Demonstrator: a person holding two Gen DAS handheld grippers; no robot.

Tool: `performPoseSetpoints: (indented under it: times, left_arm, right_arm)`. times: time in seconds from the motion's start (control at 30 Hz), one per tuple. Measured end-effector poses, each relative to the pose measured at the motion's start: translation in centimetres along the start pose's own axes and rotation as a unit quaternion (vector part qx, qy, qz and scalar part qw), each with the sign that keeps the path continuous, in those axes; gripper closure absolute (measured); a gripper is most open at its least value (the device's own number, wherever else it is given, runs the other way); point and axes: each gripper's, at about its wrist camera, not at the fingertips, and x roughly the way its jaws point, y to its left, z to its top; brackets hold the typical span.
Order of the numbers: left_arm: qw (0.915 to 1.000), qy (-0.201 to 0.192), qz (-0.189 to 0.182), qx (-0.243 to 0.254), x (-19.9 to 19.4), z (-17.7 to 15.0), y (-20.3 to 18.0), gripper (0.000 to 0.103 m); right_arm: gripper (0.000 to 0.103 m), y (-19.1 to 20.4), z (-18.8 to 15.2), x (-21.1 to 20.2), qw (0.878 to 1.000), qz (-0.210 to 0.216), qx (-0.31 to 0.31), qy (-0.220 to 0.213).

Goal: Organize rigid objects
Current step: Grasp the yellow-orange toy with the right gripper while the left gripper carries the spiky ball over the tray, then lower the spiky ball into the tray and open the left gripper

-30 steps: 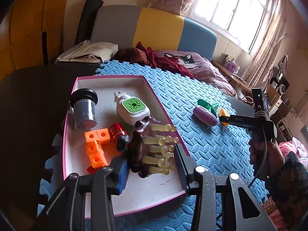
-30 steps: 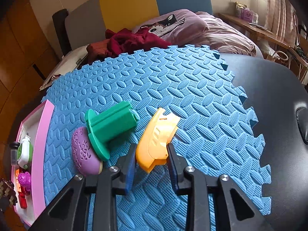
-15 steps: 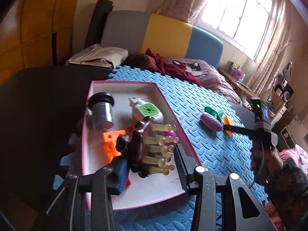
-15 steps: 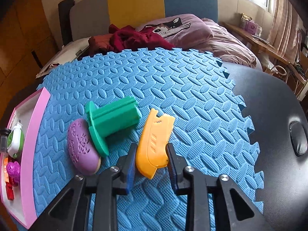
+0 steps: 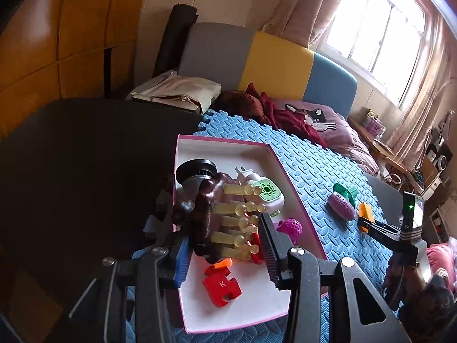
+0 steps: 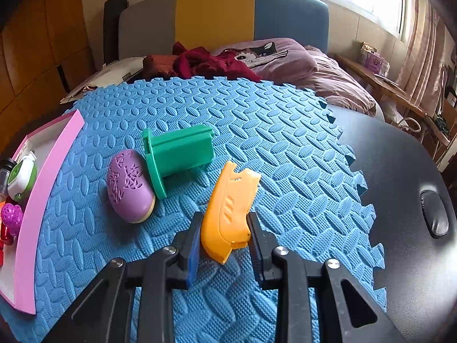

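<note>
My left gripper (image 5: 225, 238) is shut on a dark brown massager with yellowish prongs (image 5: 220, 220) and holds it above the pink-rimmed tray (image 5: 245, 323). The tray holds a grey cylinder (image 5: 195, 175), a white and green plug-in device (image 5: 265, 191), a magenta ball toy (image 5: 290, 227) and a red puzzle piece (image 5: 222, 285). My right gripper (image 6: 224, 235) is shut on an orange plastic cutter (image 6: 228, 211) over the blue foam mat (image 6: 257, 120). A purple oval piece (image 6: 130, 185) and a green flanged block (image 6: 177, 154) lie to its left.
The pink tray's edge (image 6: 37, 208) sits at the mat's left in the right wrist view. Dark table surface (image 6: 405, 200) lies right of the mat. A bed with pillows and red cloth (image 6: 217, 60) stands behind. The right gripper shows in the left wrist view (image 5: 368, 225).
My left gripper has risen and pulled back over the tray's left side with the massager. My right gripper has tilted the orange cutter upward off the mat.
</note>
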Motion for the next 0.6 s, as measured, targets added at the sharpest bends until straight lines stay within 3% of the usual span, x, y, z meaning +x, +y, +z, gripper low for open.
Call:
performPoseSetpoints:
  times: [0.6]
  left_arm:
    - [0.9995,0.022,0.020,0.004,2.1,0.1,-0.8,0.059]
  right_arm:
    - [0.074,-0.1,0.0,0.0,1.000,0.001,0.001,-0.001]
